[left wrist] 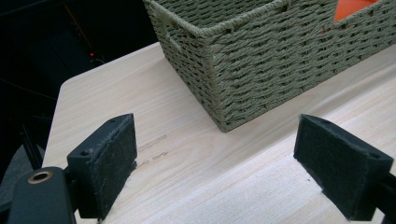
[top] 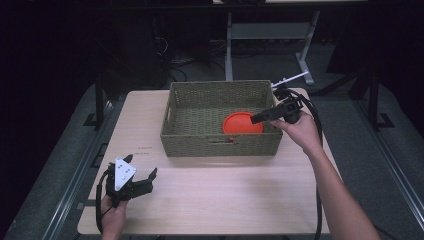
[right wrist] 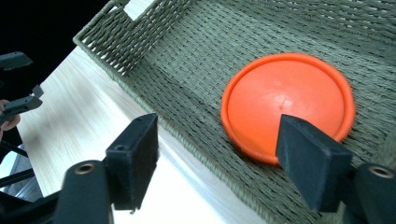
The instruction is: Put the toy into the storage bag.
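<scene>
An orange round plate (top: 242,122) (right wrist: 286,105) lies flat on the floor of the green woven basket (top: 175,107), towards its right front corner. My right gripper (top: 257,118) (right wrist: 224,154) hovers above the basket's right side, pointing left over the plate, open with nothing between its pads. Through the basket's handle slot a bit of the orange plate (left wrist: 351,8) is seen in the left gripper view. My left gripper (top: 141,175) (left wrist: 217,163) rests near the table's front left corner, open and empty, aimed at the basket (left wrist: 261,65).
The basket stands at the back middle of a light wooden table (top: 220,195). Dark floor, table legs and cables lie beyond the far edge. A white rod (top: 290,78) sticks out behind the basket's right rear corner.
</scene>
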